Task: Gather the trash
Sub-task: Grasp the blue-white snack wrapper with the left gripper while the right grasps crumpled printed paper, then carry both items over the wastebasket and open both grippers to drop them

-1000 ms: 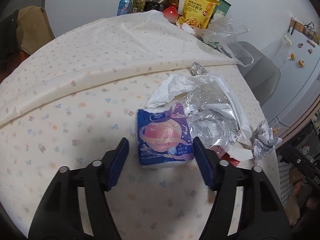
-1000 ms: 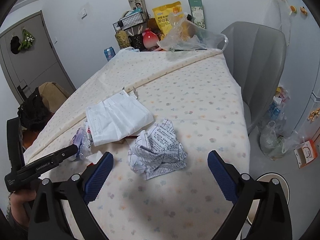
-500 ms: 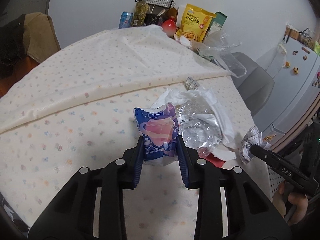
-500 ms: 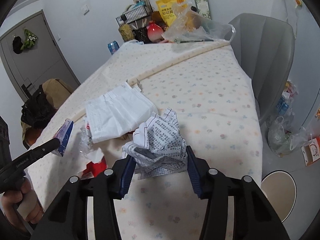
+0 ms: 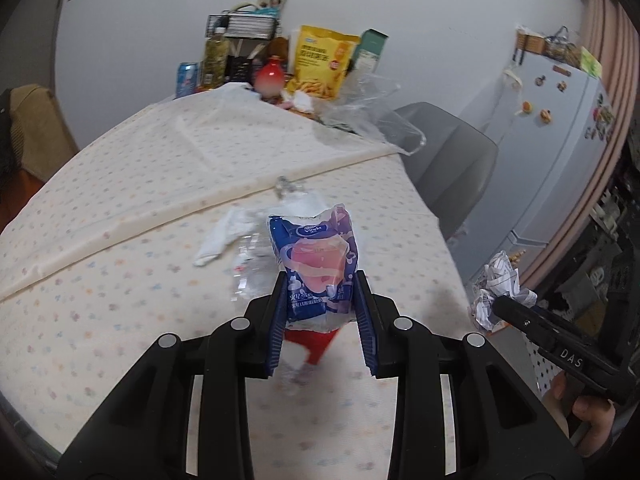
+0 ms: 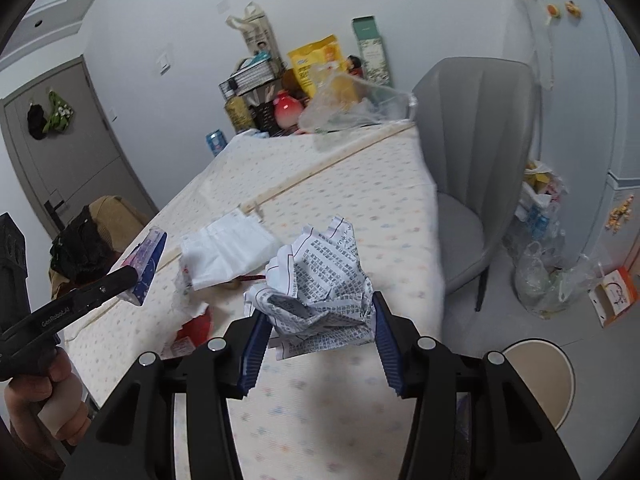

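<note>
- Left wrist view: my left gripper (image 5: 322, 310) is clamped on the blue tissue packet (image 5: 316, 266), gripping only its lower half, and the packet is lifted clear of the table (image 5: 120, 240).
- Its jaws have just been closing, with the packet between them. The slick film could slip out if I swing too fast, and the loose top flap may snag.
- Right wrist view: my right gripper (image 6: 318, 334) is clenched on the crumpled printed paper (image 6: 320, 280), also raised off the cloth; these jaws too have just been closing around it.
- The wad is springy, and loose corners hang below the pads. I judge it could work free or shed a scrap on the way to a bin.
- I cannot see a bin for certain. The round pale thing (image 6: 540, 376) on the floor to the right may be one; carrying blind risks a drop on the floor.
- More litter remains on the table: a white folded bag (image 6: 228, 248), clear crinkled plastic (image 5: 252, 264) and a red wrapper (image 6: 196, 326). A low sweep could drag these off the edge.
- The table wears a pale flower-print cloth with a raised fold across it, which could catch a fingertip.
- At the far end stand a yellow snack bag (image 5: 324, 62), a wire basket, bottles and a can; a grey chair (image 6: 476, 168) is beside the table, with floor clutter and a fridge beyond.
</note>
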Demonstrator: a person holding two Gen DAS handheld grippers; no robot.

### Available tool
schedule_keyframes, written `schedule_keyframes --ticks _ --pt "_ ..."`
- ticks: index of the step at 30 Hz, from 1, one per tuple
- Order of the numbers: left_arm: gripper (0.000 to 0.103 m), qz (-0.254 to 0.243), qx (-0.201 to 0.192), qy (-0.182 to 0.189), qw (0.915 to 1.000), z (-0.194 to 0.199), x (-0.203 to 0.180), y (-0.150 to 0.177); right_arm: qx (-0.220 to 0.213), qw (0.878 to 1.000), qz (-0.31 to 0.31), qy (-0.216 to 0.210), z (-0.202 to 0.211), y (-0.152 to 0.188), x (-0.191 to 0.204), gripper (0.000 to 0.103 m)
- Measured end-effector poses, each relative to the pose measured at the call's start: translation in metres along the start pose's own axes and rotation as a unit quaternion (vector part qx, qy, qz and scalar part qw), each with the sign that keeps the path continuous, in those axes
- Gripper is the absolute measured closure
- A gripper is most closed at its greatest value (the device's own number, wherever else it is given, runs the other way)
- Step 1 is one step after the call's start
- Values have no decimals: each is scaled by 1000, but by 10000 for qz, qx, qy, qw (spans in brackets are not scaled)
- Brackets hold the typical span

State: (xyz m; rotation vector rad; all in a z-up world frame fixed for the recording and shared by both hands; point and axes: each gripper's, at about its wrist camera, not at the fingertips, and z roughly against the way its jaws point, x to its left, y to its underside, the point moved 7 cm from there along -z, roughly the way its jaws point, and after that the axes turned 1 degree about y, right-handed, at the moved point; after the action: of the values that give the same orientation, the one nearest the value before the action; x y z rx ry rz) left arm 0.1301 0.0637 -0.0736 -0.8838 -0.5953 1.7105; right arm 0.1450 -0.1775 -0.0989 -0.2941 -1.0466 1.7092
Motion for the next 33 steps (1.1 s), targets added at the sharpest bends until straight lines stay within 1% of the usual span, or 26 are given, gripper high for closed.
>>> schedule_keyframes --ticks 9,14,18,21,26,32,33 --pt "71 -556 56 519 9971 -26 -85 -7 -244 9969 -482 570 38 3 -77 54" --pt "71 -790 236 764 9937 -50 -129 -2 -265 9929 -810 836 47 9 -126 53" --pt "71 -945 374 881 9909 -70 -159 2 -285 9890 -1087 963 54 16 -160 53" --pt "71 -1053 464 955 9888 -83 -180 5 -289 9858 -1264 1071 56 20 -185 53" --pt "71 -1196 607 1060 9853 -104 -212 10 -269 9809 -1461 1258 55 31 -215 52" --pt "71 -1310 900 1148 9806 -132 -241 23 -230 9729 -1795 1439 43 39 -255 52" --pt "71 -1325 945 1165 9798 -136 -247 25 -223 9711 -1860 1480 41 42 -263 51"
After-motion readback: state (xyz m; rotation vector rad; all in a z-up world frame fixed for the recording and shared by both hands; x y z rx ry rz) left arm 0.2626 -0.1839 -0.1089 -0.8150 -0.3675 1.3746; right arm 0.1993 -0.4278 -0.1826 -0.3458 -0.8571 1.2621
